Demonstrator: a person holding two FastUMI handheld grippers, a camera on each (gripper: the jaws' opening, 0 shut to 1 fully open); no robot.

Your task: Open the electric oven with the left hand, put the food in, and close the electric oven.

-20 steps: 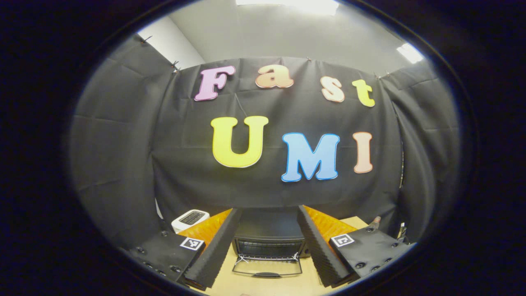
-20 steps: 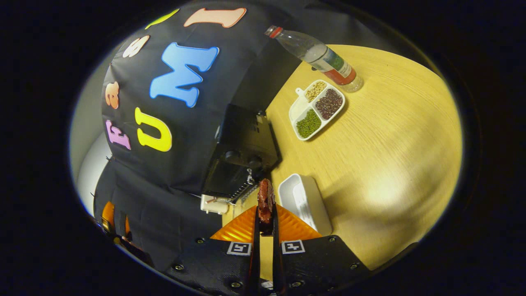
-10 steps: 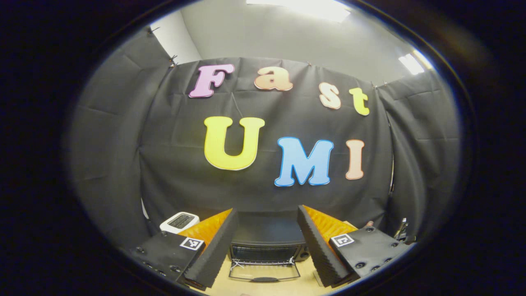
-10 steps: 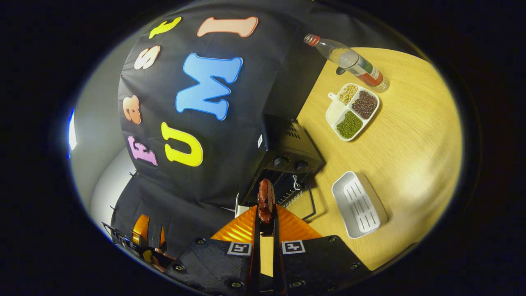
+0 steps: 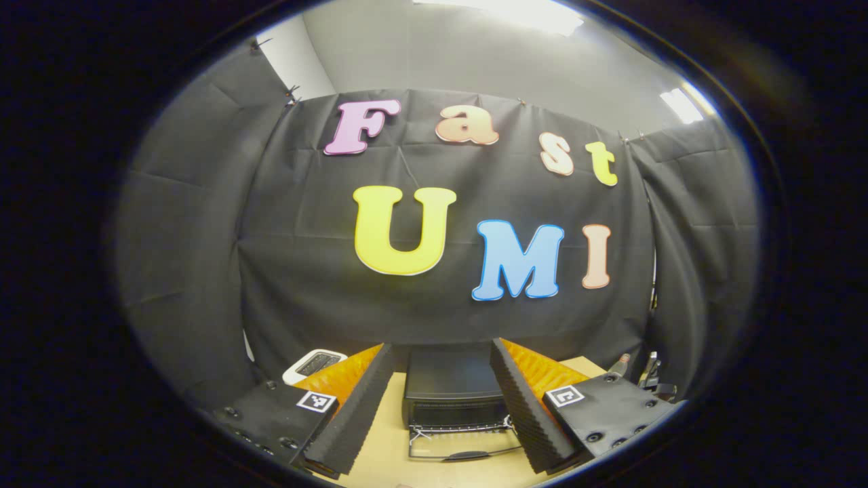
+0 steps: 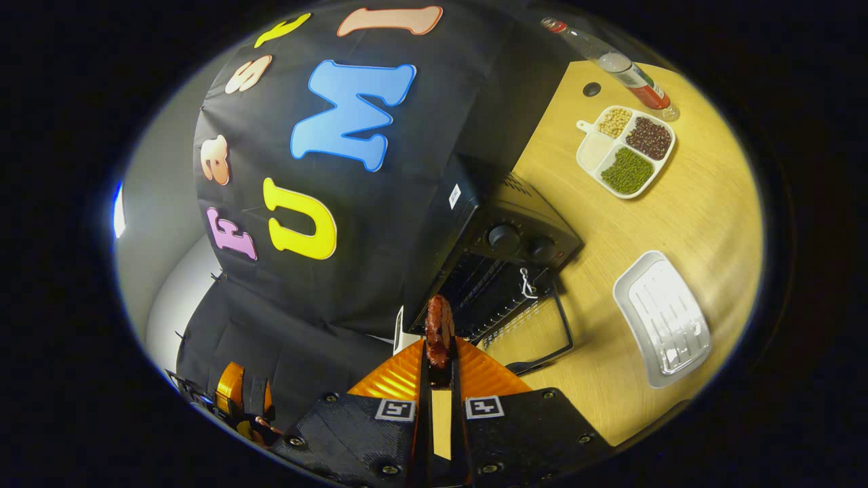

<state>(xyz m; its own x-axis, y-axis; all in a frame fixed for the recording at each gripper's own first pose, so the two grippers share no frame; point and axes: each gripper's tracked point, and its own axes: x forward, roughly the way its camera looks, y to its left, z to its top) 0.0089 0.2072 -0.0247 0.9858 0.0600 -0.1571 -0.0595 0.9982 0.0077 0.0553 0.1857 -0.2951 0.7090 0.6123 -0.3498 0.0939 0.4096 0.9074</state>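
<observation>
one electric oven (image 6: 505,254) stands on the table (image 6: 678,203) against the booth's black cloth wall, its door (image 6: 536,332) dropped fully open and lying flat in front of the cavity – one door, two knobs (image 6: 503,236) on the control panel. in the left gripper view the same oven (image 5: 453,393) sits straight ahead with the lowered door (image 5: 464,444) at its foot.

the right gripper (image 6: 439,352) has its fingers closed down to a narrow slit on one reddish-brown piece of food (image 6: 439,329), which stands upright between them, just in front of the oven's open mouth and above the door's near corner.

the left gripper (image 5: 439,400) holds nothing – its two fingers are spread wide, framing the oven from well back.

on the far side of the oven from the right gripper lie one empty white tray (image 6: 663,318), one divided dish (image 6: 625,150) with four compartments, three of them filled with grains or beans, and beyond it one plastic bottle (image 6: 614,57) at the table's edge. one white appliance (image 5: 313,362) sits beside the oven on its other side, by the wall.
</observation>
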